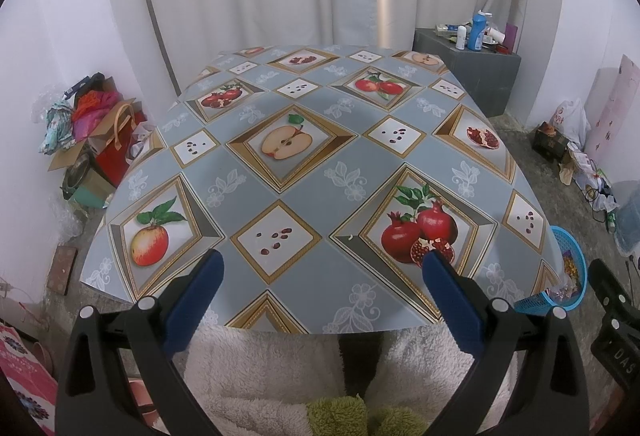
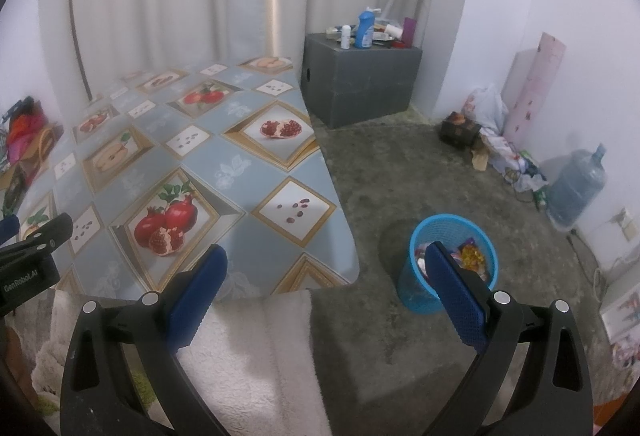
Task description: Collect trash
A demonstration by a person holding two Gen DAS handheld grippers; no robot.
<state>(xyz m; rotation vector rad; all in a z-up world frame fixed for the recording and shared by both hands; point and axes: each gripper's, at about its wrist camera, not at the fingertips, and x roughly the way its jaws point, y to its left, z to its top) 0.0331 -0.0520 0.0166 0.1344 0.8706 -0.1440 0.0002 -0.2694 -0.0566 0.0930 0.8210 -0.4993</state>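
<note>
left tongs [image 1: 322, 266]: spread wide, empty, hovering over the near edge of the table [image 1: 304, 196]
right tongs [image 2: 326, 262]: also released, holding nothing, aimed past the table corner toward the floor
trash: wrappers sit inside the blue basket [image 2: 416, 292] on the floor just off the table's right corner
table top: looks bare apart from one tiny pale speck [image 1: 351, 236] (crumb or print flaw, can't tell)
risk: chasing that speck with wide tongs may snag the printed cloth; a low right swing could tip the light basket
</note>
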